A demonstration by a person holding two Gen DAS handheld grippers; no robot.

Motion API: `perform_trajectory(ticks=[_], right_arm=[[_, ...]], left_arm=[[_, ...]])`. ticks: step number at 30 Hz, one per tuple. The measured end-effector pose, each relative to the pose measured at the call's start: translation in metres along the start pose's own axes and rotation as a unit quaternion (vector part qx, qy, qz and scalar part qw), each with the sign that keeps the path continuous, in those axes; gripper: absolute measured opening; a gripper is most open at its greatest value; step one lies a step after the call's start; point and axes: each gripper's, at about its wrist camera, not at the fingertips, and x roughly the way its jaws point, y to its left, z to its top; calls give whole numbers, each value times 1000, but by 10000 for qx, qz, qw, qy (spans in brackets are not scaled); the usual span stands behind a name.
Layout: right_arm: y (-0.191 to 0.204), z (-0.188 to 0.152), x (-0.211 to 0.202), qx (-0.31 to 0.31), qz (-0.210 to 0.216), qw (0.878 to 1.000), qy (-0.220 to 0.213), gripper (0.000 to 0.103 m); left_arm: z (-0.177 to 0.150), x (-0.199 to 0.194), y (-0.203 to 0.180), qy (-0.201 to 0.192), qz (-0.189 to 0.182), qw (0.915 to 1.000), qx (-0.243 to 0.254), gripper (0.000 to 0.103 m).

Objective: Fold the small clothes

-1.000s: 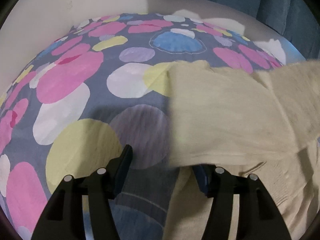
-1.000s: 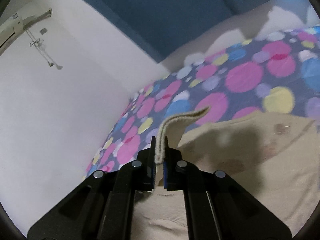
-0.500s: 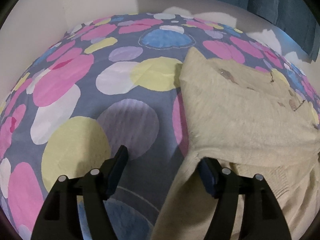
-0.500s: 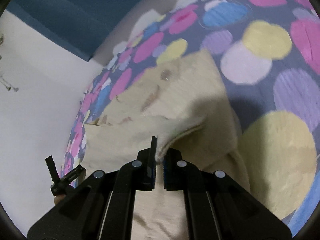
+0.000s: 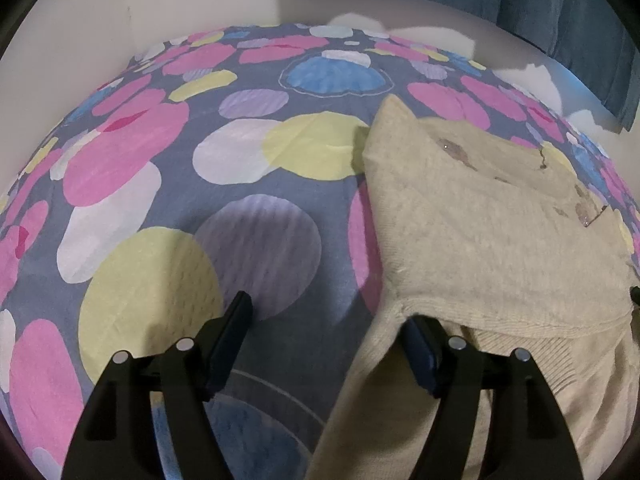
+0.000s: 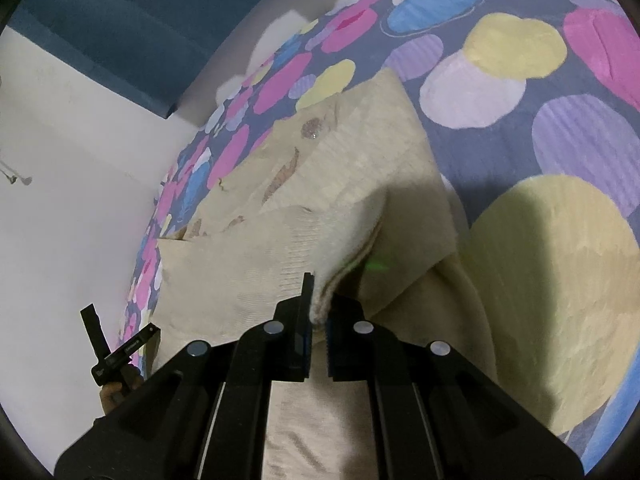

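A cream knit sweater (image 5: 480, 220) with brown stitched marks lies on the spotted bedsheet (image 5: 260, 240), one part folded over itself. My left gripper (image 5: 326, 312) hovers low at the sweater's left edge with its jaws opening. The cloth edge lies against the right finger (image 5: 420, 340), and the pads do not press on it. In the right wrist view my right gripper (image 6: 320, 300) is shut on the ribbed hem of the sweater (image 6: 340, 160), low over the folded layers.
The bedsheet (image 6: 560, 140) spreads far to the left of the sweater. A white wall (image 5: 80, 20) and blue curtain (image 5: 560, 0) bound the bed's far side. A black part of the other hand-held tool (image 6: 100, 344), with a hand below it, shows at the lower left.
The right gripper came down with the hem, and the raised flap now lies flat on the sweater. The left jaws widened and the cloth is no longer pinched between them.
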Motion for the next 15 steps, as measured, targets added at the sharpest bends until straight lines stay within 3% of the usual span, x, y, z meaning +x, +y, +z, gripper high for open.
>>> perform_trajectory(ticks=[15], right_arm=[[4, -27, -21, 151, 111, 9998, -109, 4]], left_arm=[[0, -1, 2, -5, 3, 10000, 5, 71]])
